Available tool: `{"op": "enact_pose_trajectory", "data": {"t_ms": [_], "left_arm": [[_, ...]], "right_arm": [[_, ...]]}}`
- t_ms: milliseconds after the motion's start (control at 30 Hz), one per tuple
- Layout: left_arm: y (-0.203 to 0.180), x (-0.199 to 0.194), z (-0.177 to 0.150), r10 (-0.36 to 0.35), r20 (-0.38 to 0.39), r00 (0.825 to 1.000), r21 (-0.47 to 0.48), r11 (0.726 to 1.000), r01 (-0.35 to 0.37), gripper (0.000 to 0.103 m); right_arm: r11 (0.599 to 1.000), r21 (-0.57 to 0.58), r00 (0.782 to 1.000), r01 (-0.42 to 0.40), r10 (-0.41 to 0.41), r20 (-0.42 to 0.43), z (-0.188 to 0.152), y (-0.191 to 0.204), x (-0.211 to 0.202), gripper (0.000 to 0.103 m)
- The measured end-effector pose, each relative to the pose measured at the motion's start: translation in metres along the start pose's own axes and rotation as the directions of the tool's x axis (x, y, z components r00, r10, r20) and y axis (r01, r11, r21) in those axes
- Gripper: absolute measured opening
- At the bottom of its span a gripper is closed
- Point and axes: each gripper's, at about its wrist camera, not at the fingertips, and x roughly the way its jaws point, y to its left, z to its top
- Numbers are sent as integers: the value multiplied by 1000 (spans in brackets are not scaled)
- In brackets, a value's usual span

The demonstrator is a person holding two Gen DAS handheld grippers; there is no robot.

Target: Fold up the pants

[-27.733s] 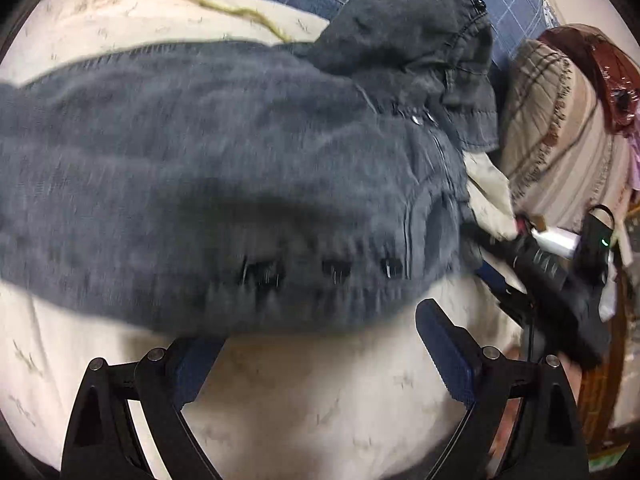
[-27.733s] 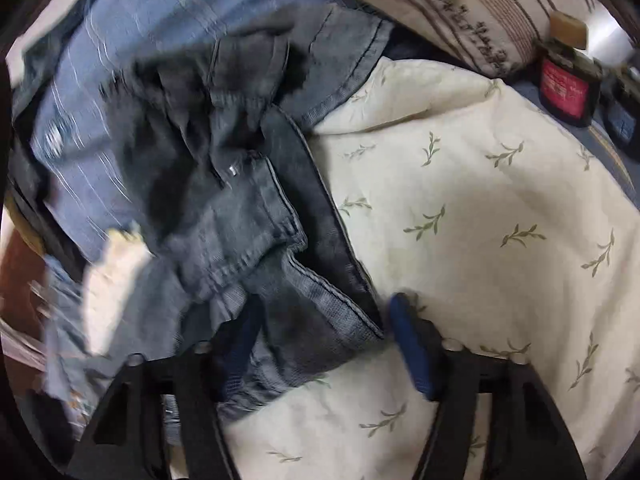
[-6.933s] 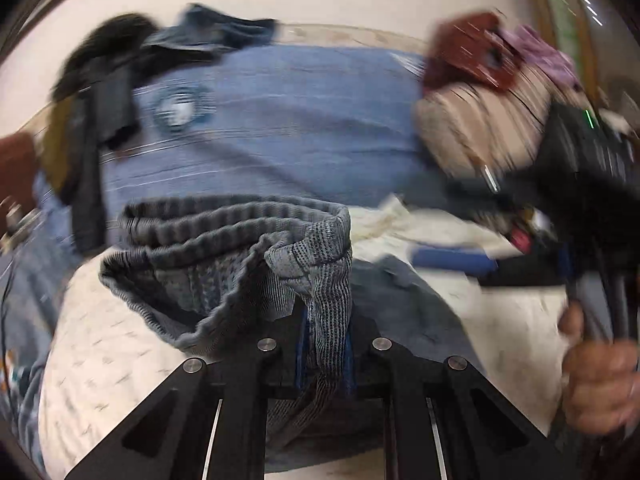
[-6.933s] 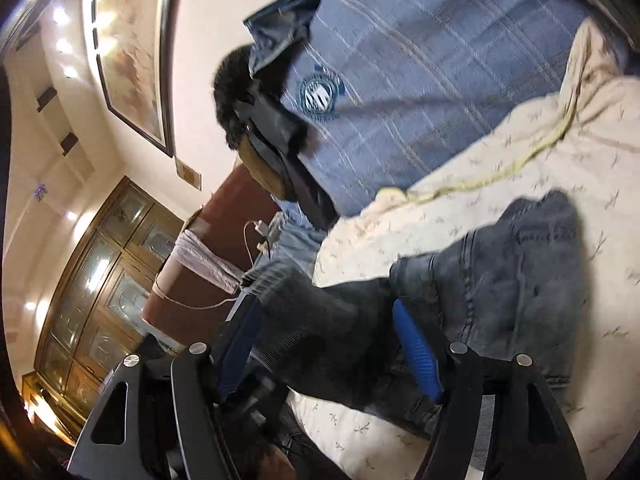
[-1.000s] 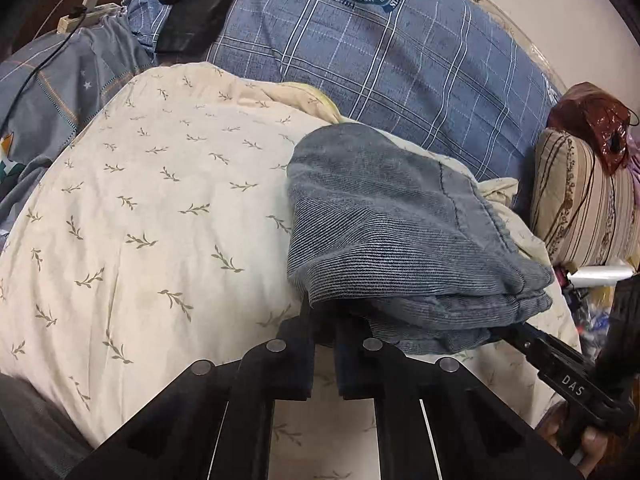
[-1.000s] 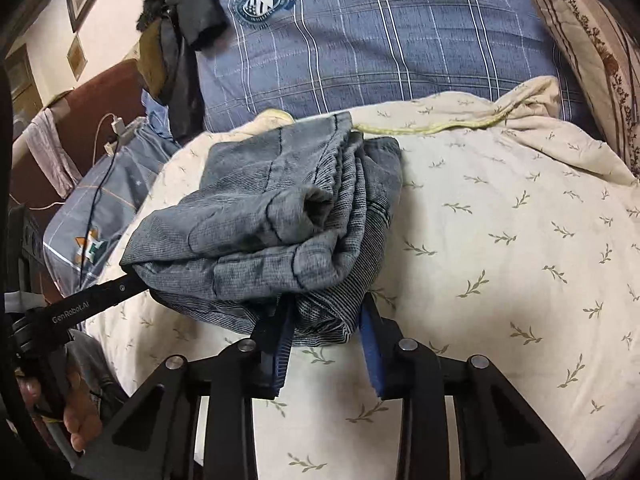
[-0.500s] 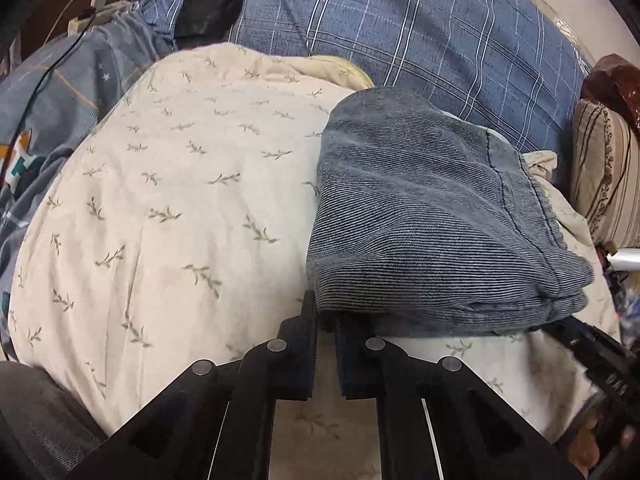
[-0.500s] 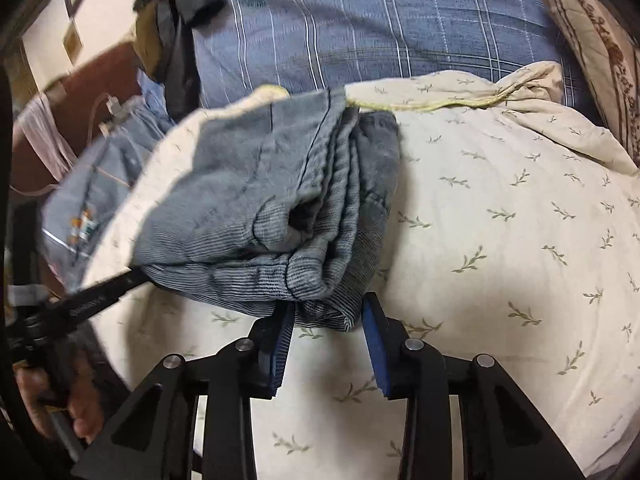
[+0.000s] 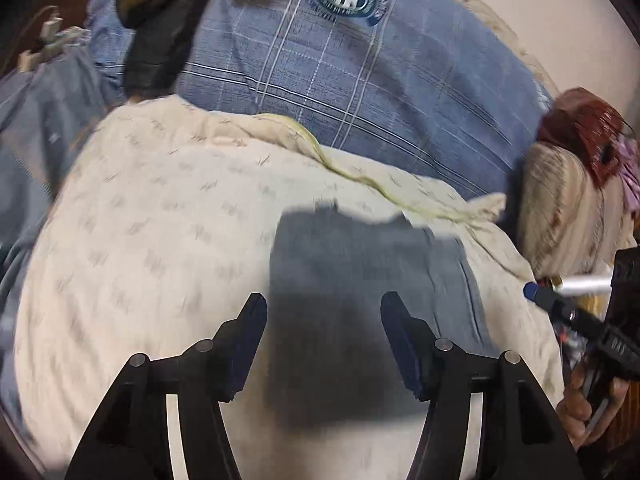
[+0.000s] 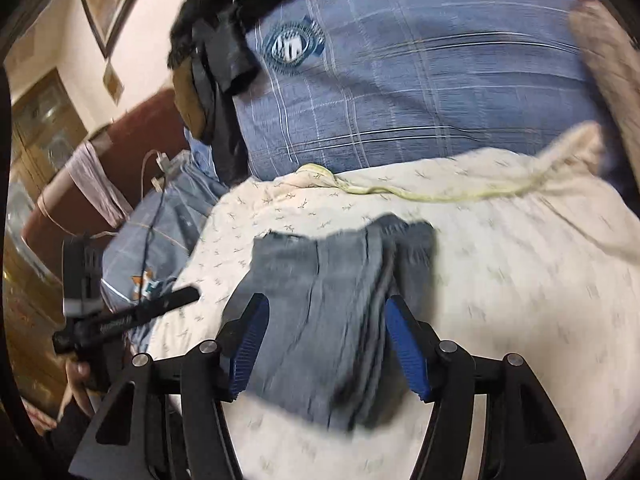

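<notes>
The grey-blue pants (image 9: 360,292) lie folded in a compact stack on the cream leaf-print quilt (image 9: 160,240). My left gripper (image 9: 324,324) hovers above the stack's near edge. Its jaws are opening and its blue pads (image 9: 250,332) stand clear of the cloth. In the right wrist view the same folded pants (image 10: 332,304) lie below my right gripper (image 10: 324,328), whose jaws are also opening, with nothing pressed between the pads (image 10: 402,344). Both views are blurred. The right gripper's tip (image 9: 560,304) shows at the right edge of the left view, and the left gripper's finger (image 10: 132,316) at the left of the right view.
A blue plaid pillow (image 9: 340,80) with a round crest lies behind the quilt, with dark clothes (image 9: 160,20) piled on its left. A striped beige cushion (image 9: 560,208) and a reddish bag (image 9: 584,128) sit at the right. A charger cable (image 10: 154,200) hangs over blue bedding.
Both grippers have let go of the folded pants, opened wide, and pulled back and upward. The stack now rests flat on the quilt.
</notes>
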Motion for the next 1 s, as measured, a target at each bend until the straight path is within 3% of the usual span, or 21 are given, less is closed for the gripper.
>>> {"op": "enact_pose_trajectory", "data": {"t_ms": [100, 200, 300, 333, 467, 533, 667, 700, 767, 800, 833, 933, 1000], "left_arm": [[11, 43, 35, -23, -56, 998, -65, 998, 19, 58], [30, 74, 41, -83, -77, 994, -108, 991, 74, 58], [50, 92, 40, -165, -93, 982, -197, 970, 144, 58], [55, 93, 43, -203, -96, 975, -218, 959, 178, 58], [74, 106, 49, -246, -92, 965, -286, 935, 211, 58], [78, 111, 46, -239, -95, 966, -305, 931, 200, 58], [72, 108, 46, -226, -92, 970, -276, 941, 193, 58], [72, 105, 46, -224, -86, 971, -276, 942, 193, 58], [76, 99, 45, -233, -72, 970, -294, 934, 202, 58], [78, 97, 45, -239, -69, 969, -308, 929, 207, 59], [83, 97, 44, -243, -68, 968, -326, 922, 208, 59], [94, 102, 41, -243, -79, 967, -383, 903, 195, 59], [96, 107, 38, -250, -94, 964, -399, 896, 194, 60]], "right_arm": [[999, 22, 998, 36, -35, -43, 26, -15, 44, 57], [994, 106, 997, 18, -10, -72, 31, -38, 77, 41], [989, 145, 997, -34, 43, -58, 20, -51, 91, 37], [990, 141, 996, -21, 33, -82, 18, -53, 97, 31], [991, 127, 995, -29, 40, -88, 21, -54, 94, 17], [990, 137, 997, -35, 44, -69, 23, -55, 84, 1], [989, 134, 995, -58, 68, -70, 22, -56, 80, 2], [988, 130, 994, -77, 86, -67, 21, -56, 78, 7], [981, 160, 991, -112, 122, -55, 22, -59, 73, 27], [973, 176, 987, -148, 157, -37, 22, -60, 69, 52], [973, 175, 987, -151, 157, -22, 22, -59, 67, 60], [983, 138, 990, -122, 131, -56, 25, -49, 74, 58], [987, 129, 990, -93, 105, -91, 22, -47, 86, 47]]}}
